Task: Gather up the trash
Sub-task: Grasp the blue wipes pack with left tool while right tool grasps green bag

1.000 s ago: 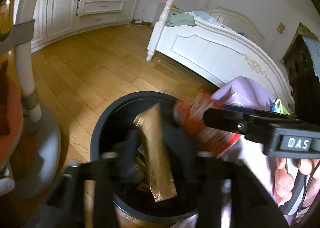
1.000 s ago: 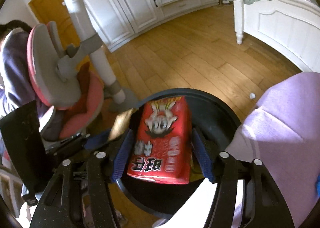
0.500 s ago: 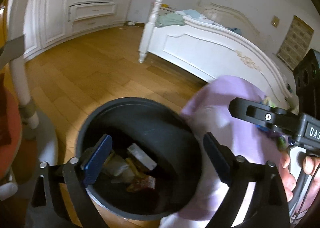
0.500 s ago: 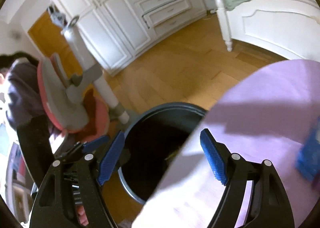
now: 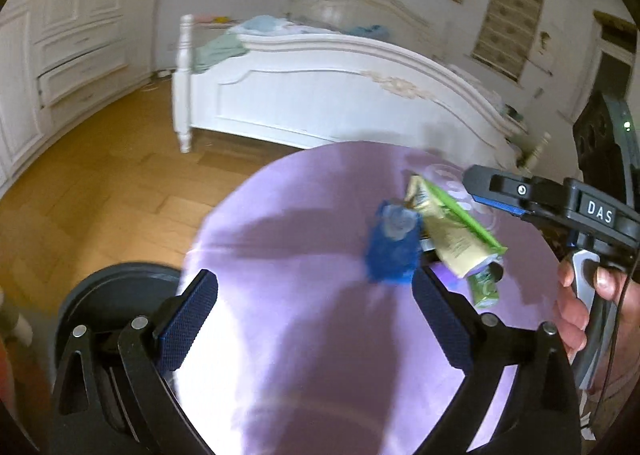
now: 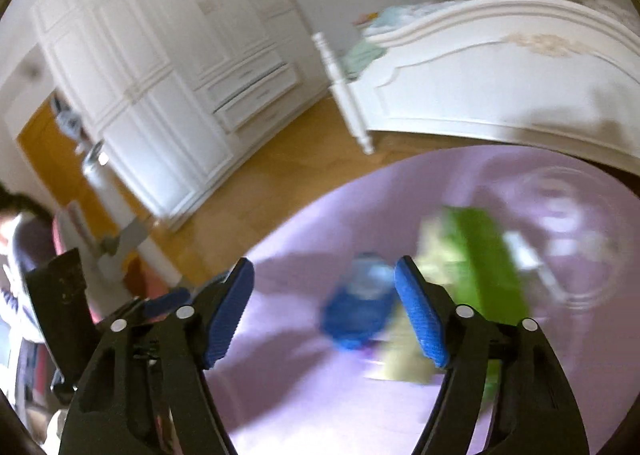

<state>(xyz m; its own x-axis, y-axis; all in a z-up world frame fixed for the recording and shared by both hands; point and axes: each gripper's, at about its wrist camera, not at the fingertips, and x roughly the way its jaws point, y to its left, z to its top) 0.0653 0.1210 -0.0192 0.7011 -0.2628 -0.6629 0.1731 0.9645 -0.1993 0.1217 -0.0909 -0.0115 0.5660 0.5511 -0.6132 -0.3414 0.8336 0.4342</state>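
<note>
A round table with a purple cloth (image 5: pixel 304 223) holds a blue wrapper (image 5: pixel 394 251) and a green and cream packet (image 5: pixel 456 231). Both also show, blurred, in the right wrist view: the blue wrapper (image 6: pixel 360 311) and the green packet (image 6: pixel 480 267). My left gripper (image 5: pixel 316 319) is open and empty above the cloth, with the blue wrapper just beyond its right finger. My right gripper (image 6: pixel 324 315) is open and empty, the blue wrapper between and beyond its fingertips. The black trash bin (image 5: pixel 104 295) stands at the table's left edge.
A white bed (image 5: pixel 328 95) stands behind the table on the wooden floor (image 5: pixel 88 183). White wardrobes (image 6: pixel 168 67) line the far wall. A pink and grey chair (image 6: pixel 116 239) stands at the left. A clear glass dish (image 6: pixel 568 231) lies on the cloth at the right.
Both grippers let their trash fall into the bin, the left a gold packet, the right a red packet. Both then opened and swung right from the bin to over the purple table.
</note>
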